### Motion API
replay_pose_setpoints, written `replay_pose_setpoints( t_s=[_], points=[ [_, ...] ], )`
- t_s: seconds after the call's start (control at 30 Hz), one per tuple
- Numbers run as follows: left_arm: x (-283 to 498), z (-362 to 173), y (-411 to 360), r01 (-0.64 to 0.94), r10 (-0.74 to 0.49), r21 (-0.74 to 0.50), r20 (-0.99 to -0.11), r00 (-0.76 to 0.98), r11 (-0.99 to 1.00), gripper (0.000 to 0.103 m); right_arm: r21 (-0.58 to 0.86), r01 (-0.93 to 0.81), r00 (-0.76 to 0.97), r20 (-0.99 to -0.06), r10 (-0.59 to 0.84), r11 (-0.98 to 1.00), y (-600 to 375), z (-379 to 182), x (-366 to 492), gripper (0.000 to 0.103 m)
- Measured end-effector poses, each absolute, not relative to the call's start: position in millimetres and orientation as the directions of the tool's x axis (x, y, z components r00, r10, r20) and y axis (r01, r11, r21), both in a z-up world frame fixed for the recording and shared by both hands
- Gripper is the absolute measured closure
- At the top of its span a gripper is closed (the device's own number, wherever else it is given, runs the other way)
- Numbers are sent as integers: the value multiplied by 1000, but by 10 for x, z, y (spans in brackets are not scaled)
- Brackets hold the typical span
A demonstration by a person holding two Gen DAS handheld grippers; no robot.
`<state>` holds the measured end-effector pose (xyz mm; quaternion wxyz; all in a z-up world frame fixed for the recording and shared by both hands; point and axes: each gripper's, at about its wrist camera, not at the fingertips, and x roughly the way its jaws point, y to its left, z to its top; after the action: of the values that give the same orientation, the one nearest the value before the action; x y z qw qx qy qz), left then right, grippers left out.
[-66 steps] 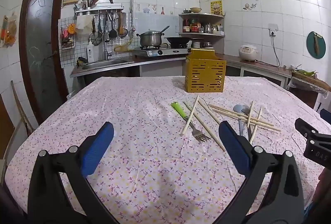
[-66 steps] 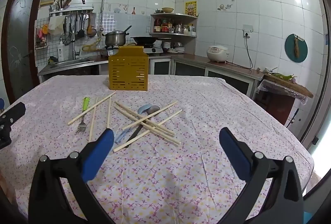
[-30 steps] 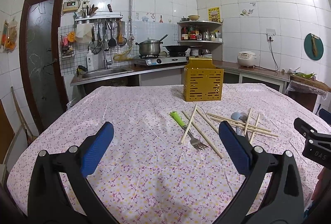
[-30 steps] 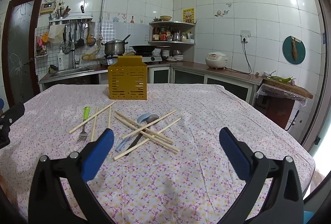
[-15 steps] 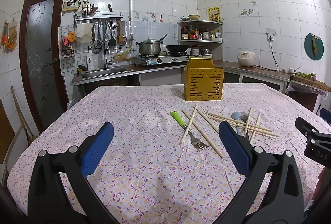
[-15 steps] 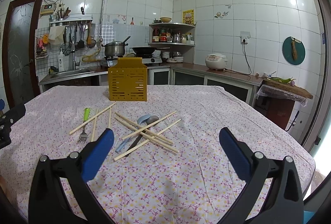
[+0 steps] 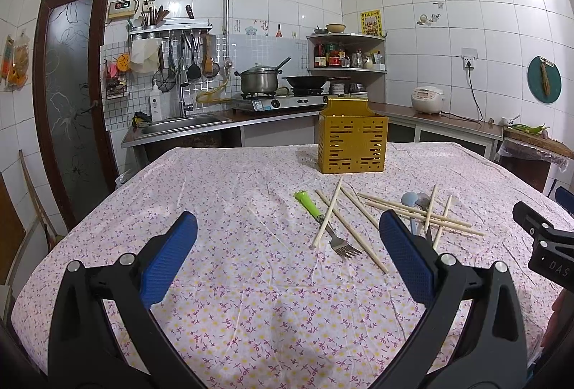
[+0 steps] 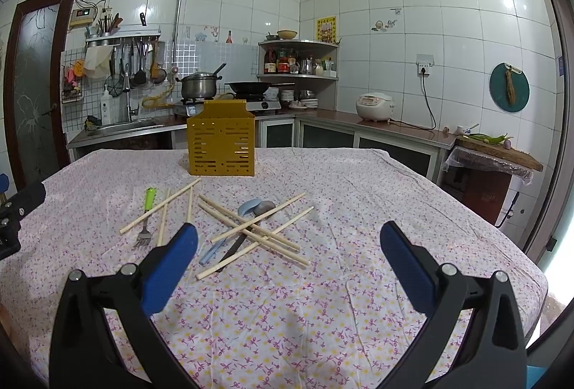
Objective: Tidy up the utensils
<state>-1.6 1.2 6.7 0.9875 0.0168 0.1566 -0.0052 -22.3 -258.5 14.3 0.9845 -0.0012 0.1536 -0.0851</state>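
Note:
A yellow slotted utensil holder (image 7: 351, 141) (image 8: 221, 140) stands upright at the far middle of the table. In front of it lie a green-handled fork (image 7: 323, 223) (image 8: 146, 215), several wooden chopsticks (image 7: 362, 224) (image 8: 251, 231) and two spoons (image 7: 412, 200) (image 8: 256, 207), scattered and crossing. My left gripper (image 7: 287, 256) is open and empty, held above the cloth short of the fork. My right gripper (image 8: 288, 259) is open and empty, just short of the chopstick pile. The right gripper's body shows at the left view's right edge (image 7: 545, 245).
The table has a pink floral cloth (image 7: 233, 209) (image 8: 358, 209). Behind it runs a kitchen counter with a sink (image 7: 186, 123), a stove with a pot (image 7: 259, 82) and a rice cooker (image 8: 375, 106). A brown door (image 7: 68, 102) is at the left.
Both grippers have tilted up slightly, so the table and utensils sit a little lower in view. Both stay open; no utensil has moved.

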Motion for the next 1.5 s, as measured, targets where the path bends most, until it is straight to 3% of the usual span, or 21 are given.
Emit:
replay_pose_setpoints(
  t_s=[0.63,0.87,1.3,1.5],
  points=[
    [89,16,-6,19,-4,39,-333,943,999,5,-29,167,934,-317,-168,986,-2581,106,-149,4],
    [349,46,7,21,-8,27,-405,914,999,5,-30,152,929,-338,-153,988,-2618,155,18,4],
    [1323,42,-16,65,-51,4,-574,817,998,5,25,198,828,-539,-153,980,-2955,161,1031,4],
    [1707,-85,-88,108,-78,11,-622,779,994,5,-74,254,769,-589,-248,964,-2948,45,1453,4]
  ],
)
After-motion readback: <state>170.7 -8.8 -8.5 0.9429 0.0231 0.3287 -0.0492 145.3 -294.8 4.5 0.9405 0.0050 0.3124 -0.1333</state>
